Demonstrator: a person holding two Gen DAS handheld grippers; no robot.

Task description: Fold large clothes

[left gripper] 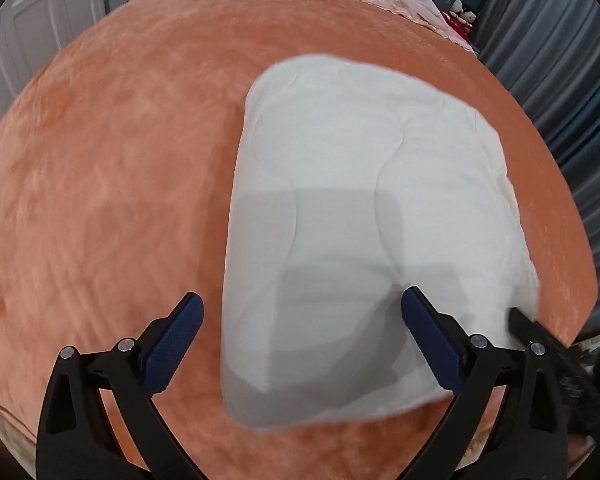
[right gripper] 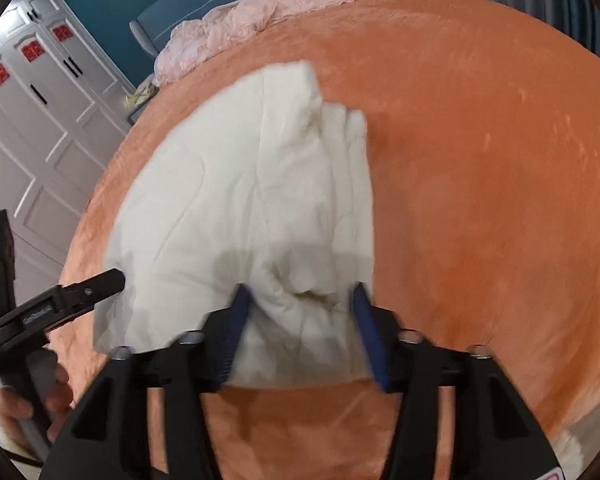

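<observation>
A white padded garment lies folded into a thick bundle on the orange plush bed cover. My left gripper is open and empty, hovering above the bundle's near left part. In the right wrist view the same bundle shows its layered edges at the right. My right gripper has its jaws apart on either side of the bundle's near edge, with cloth between the blue pads; they do not pinch it. The left gripper also shows in the right wrist view, at the bundle's left edge.
Pink lace bedding is heaped at the head of the bed. White wardrobe doors stand to the left, grey curtains to the right. Bare orange cover spreads around the bundle.
</observation>
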